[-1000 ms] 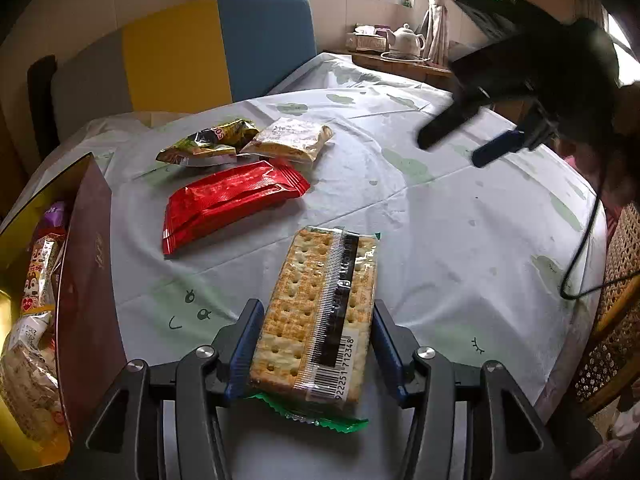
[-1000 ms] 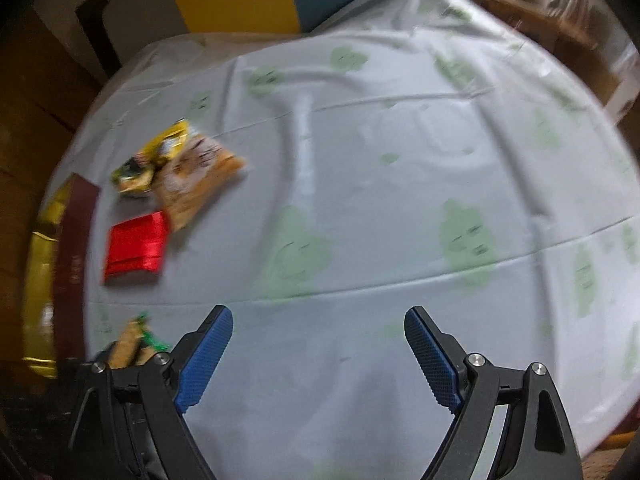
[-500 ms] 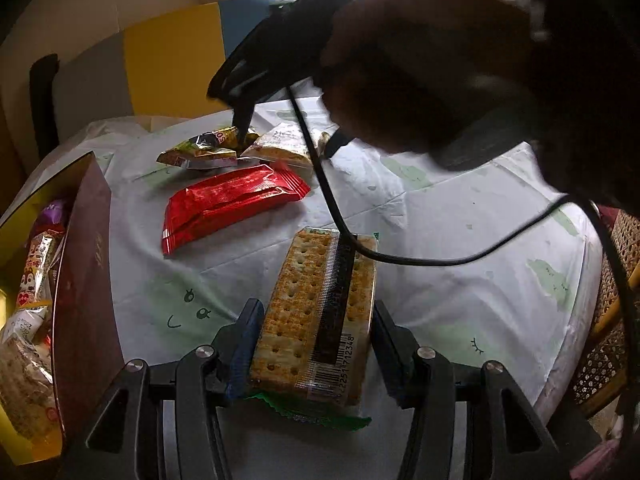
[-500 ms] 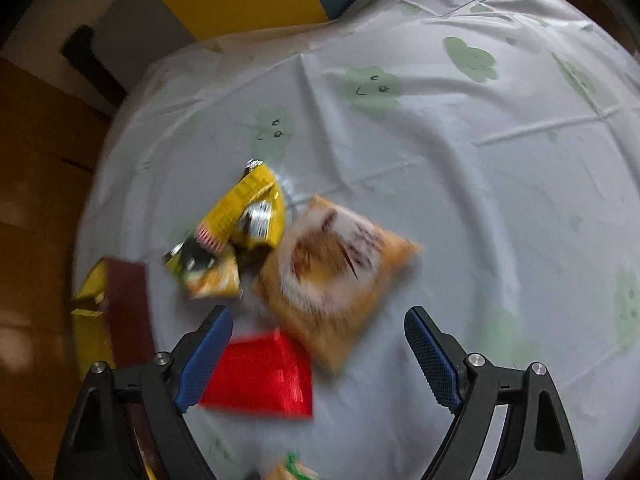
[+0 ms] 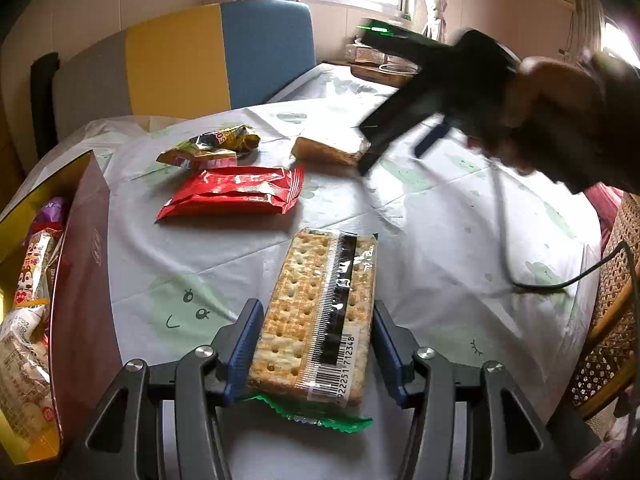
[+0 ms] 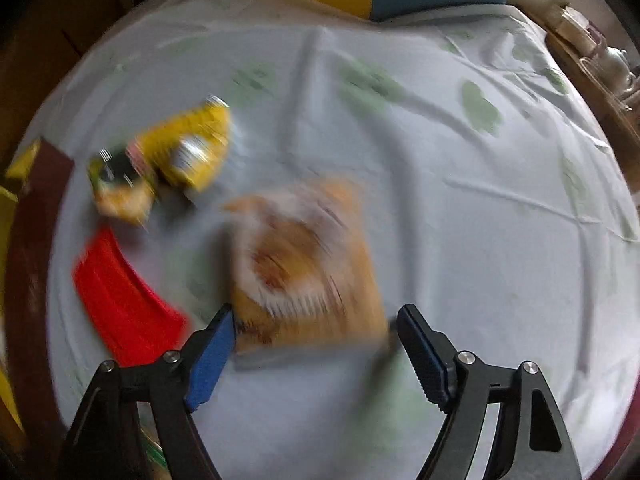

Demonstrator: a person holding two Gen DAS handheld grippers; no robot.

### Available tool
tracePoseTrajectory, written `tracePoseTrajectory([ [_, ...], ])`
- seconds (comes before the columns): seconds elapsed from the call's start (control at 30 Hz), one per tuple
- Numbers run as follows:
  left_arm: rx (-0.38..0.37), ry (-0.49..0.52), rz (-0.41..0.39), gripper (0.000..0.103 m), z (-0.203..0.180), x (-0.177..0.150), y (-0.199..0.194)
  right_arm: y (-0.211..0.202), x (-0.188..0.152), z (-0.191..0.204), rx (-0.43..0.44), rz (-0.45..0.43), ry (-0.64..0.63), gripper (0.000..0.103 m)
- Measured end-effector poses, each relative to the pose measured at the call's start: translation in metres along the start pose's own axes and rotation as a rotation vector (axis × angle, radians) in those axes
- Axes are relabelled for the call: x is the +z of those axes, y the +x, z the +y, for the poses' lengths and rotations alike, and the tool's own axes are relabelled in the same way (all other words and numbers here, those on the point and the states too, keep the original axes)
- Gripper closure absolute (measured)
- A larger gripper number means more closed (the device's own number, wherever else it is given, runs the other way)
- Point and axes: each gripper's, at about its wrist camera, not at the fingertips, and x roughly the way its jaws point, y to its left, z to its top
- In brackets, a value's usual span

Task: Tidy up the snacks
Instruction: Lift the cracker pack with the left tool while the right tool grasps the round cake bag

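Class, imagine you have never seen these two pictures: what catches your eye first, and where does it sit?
First, the cracker pack, gripped between the left gripper low in the left wrist view. Beyond it a red packet lies on the tablecloth. In the right wrist view the open right gripper straddles a blurred orange packet.

The left gripper point(image 5: 314, 350) was built of black arms fitted with ribbed blue pads and silver screws. The right gripper point(image 6: 314, 354) was made alike. A green light and a trailing black cable point(image 5: 505, 240) were seen on it.
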Motion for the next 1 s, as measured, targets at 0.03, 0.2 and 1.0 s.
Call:
tracePoseTrajectory([
  [0.03, 0.001, 0.0, 0.0, 0.049, 0.0, 0.0, 0.0, -0.001, -0.007, -0.011, 0.007, 0.006, 0.016, 0.01],
  [0.2, 0.011, 0.004, 0.004, 0.048, -0.001, 0.002, 0.001, -0.014, -0.031, -0.048, 0.052, -0.035, 0.127, 0.009],
  [1.0, 0.006, 0.001, -0.004, 0.048, 0.001, 0.001, 0.001, -0.028, -0.05, 0.036, 0.002, -0.035, -0.216, 0.043],
])
